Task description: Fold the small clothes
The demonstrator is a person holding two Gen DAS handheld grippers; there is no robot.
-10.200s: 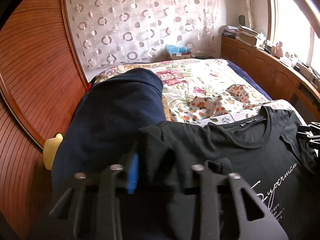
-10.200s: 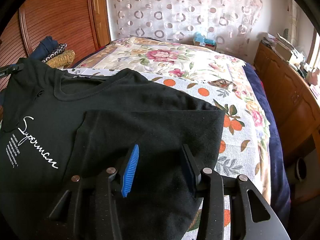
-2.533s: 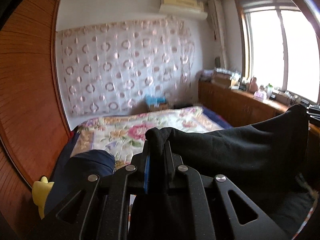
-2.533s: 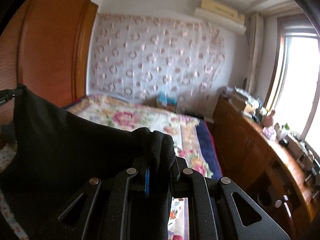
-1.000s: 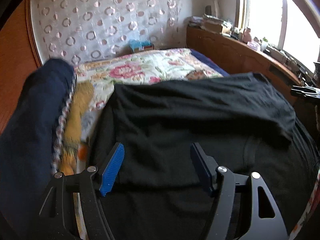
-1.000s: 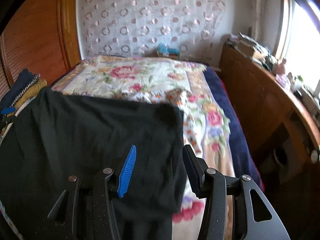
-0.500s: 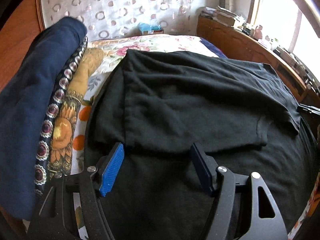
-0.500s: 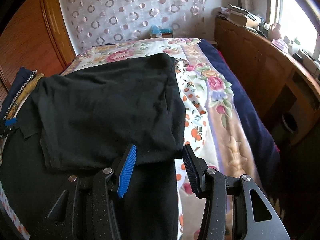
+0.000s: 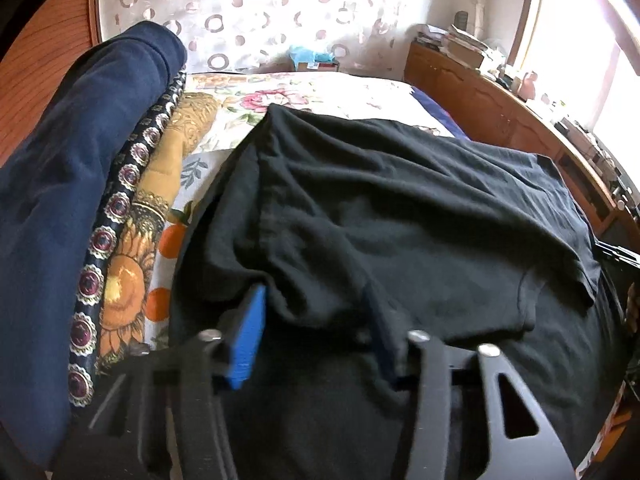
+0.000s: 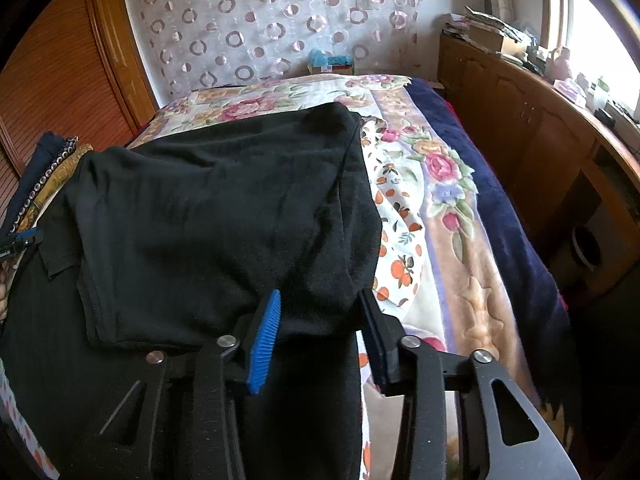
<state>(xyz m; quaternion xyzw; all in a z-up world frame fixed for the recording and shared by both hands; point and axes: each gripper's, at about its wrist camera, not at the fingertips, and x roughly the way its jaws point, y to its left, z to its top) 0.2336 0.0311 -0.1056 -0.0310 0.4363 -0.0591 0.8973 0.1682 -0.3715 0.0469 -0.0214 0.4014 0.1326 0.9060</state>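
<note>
A black T-shirt (image 9: 400,208) lies on the bed, its far half folded back over the near half; it also shows in the right wrist view (image 10: 224,208). My left gripper (image 9: 316,312) is open, its jaws on either side of the near left corner of the folded layer, whose edge bulges between them. My right gripper (image 10: 320,312) is open around the near right corner of the folded layer. The fabric hides the left gripper's right fingertip.
A stack of folded clothes, navy (image 9: 72,168) on top with patterned pieces beneath, lies left of the shirt. The floral bedspread (image 10: 432,184) extends beyond and to the right. A wooden cabinet (image 10: 532,128) runs along the right wall. A wooden wardrobe (image 10: 60,80) stands at the left.
Both grippers let go of the shirt after laying its far half over the near half. In the last half second both moved forward onto the folded layer's near corners.
</note>
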